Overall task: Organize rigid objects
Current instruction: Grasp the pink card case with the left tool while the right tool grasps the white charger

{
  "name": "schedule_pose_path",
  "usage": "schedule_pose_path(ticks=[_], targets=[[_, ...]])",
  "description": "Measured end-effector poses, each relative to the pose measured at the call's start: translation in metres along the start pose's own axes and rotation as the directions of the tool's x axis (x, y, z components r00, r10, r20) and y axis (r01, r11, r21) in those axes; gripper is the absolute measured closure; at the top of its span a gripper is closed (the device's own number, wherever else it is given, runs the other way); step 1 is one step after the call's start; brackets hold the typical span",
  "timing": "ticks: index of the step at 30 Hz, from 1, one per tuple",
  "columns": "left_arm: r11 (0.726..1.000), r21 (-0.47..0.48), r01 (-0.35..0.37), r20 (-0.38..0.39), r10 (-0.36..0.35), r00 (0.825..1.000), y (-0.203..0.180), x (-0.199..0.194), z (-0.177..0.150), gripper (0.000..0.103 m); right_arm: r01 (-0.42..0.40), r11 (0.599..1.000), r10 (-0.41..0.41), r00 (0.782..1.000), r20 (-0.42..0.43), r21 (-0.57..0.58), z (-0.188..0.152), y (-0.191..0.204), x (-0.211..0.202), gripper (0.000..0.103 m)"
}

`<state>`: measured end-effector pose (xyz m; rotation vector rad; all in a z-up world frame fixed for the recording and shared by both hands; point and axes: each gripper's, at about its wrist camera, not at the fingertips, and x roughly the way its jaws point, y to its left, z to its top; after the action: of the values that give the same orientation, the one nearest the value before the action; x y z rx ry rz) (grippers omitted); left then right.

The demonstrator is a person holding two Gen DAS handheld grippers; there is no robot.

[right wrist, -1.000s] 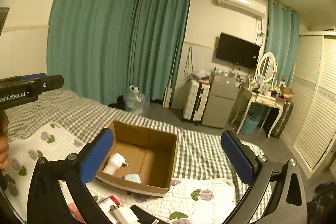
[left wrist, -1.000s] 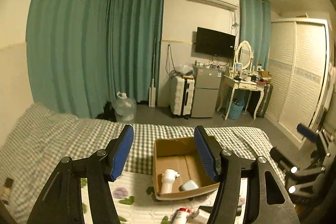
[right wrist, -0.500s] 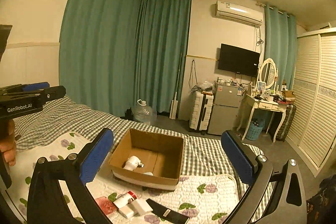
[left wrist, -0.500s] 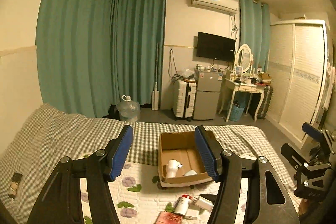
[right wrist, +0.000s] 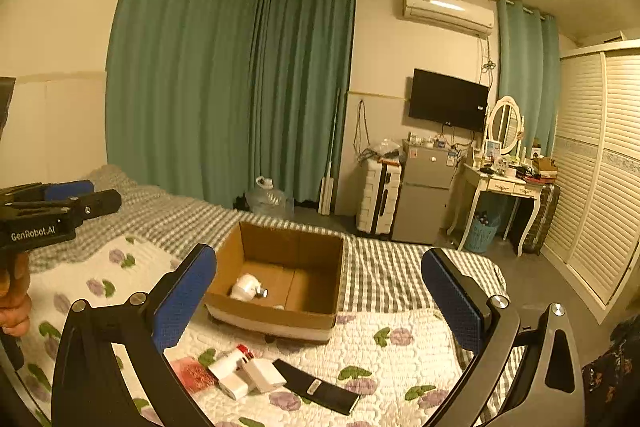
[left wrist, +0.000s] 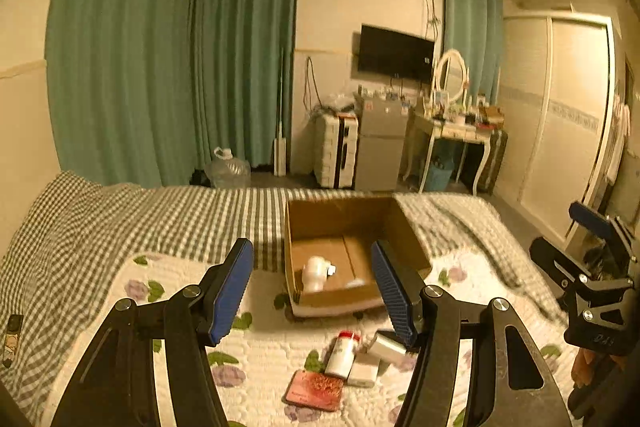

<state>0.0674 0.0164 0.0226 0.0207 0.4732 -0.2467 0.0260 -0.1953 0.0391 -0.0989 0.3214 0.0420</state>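
Observation:
An open cardboard box (left wrist: 404,227) (right wrist: 280,247) stands on the bed with a white spray bottle (left wrist: 315,268) (right wrist: 245,287) and a small pale object inside. In front of it on the floral quilt lie a white bottle with a red cap (left wrist: 342,353) (right wrist: 230,363), two white boxes (left wrist: 386,345) (right wrist: 264,375), a red packet (left wrist: 315,389) (right wrist: 192,373) and a flat black case (right wrist: 316,385). My left gripper (left wrist: 312,291) is open and empty, above and short of these items. My right gripper (right wrist: 320,303) is open wide and empty, to the right.
The bed has a checked blanket (left wrist: 160,223) with the quilt (right wrist: 400,351) over it. Beyond the bed stand a water jug (left wrist: 228,167), a suitcase (left wrist: 336,151), a small fridge (left wrist: 380,155), a dressing table (left wrist: 456,131) and a wardrobe (left wrist: 560,131).
Both grippers have pulled back and up from the box. The loose items in front of the box have come into fuller view. Both stay open.

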Motion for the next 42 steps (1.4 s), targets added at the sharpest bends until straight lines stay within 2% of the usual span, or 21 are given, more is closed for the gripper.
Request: schedule_pose_path(ticks=[8, 14, 23, 26, 27, 31, 35, 38, 41, 42], targets=[[1.0, 0.005, 0.014, -0.138, -0.013, 0.99, -0.005, 0.039, -0.044, 0.039, -0.037, 0.999, 0.036, 0.995, -0.097, -0.006, -0.04, 0.007, 0.036, 0.0], [0.998, 0.033, 0.05, -0.233, -0.041, 0.972, -0.015, 0.067, -0.072, 0.039, -0.032, 0.999, 0.027, 0.986, -0.165, -0.031, -0.064, 0.009, 0.058, 0.0], [0.993, 0.084, 0.08, -0.395, -0.04, 0.918, -0.019, 0.106, -0.127, 0.039, -0.047, 0.997, 0.032, 0.967, -0.251, -0.055, -0.094, 0.016, 0.083, 0.0], [0.991, 0.087, 0.101, -0.447, -0.052, 0.893, -0.016, 0.115, -0.143, 0.039, -0.059, 0.996, 0.039, 0.959, -0.282, -0.066, -0.106, 0.021, 0.093, 0.0], [0.989, 0.092, 0.116, -0.472, -0.06, 0.88, -0.017, 0.119, -0.15, 0.039, -0.065, 0.996, 0.043, 0.955, -0.293, -0.065, -0.11, 0.023, 0.096, 0.0], [0.984, 0.122, 0.131, -0.534, -0.046, 0.844, -0.019, 0.133, -0.168, 0.039, -0.084, 0.994, 0.056, 0.943, -0.329, -0.07, -0.124, 0.028, 0.108, 0.0], [0.987, 0.125, 0.105, -0.541, -0.02, 0.841, -0.011, 0.145, -0.177, 0.039, -0.103, 0.991, 0.063, 0.926, -0.373, -0.088, -0.138, 0.033, 0.123, 0.0], [0.989, 0.092, 0.112, -0.546, -0.043, 0.836, -0.005, 0.149, -0.179, 0.037, -0.114, 0.988, 0.064, 0.911, -0.408, -0.1, -0.149, 0.035, 0.135, 0.0], [0.987, 0.112, 0.112, -0.553, -0.032, 0.833, -0.004, 0.157, -0.18, 0.029, -0.128, 0.987, 0.072, 0.895, -0.44, -0.1, -0.159, 0.038, 0.147, 0.0], [0.99, 0.086, 0.112, -0.58, -0.041, 0.813, 0.0, 0.165, -0.184, 0.028, -0.134, 0.986, 0.075, 0.89, -0.45, -0.101, -0.163, 0.04, 0.152, 0.0]])
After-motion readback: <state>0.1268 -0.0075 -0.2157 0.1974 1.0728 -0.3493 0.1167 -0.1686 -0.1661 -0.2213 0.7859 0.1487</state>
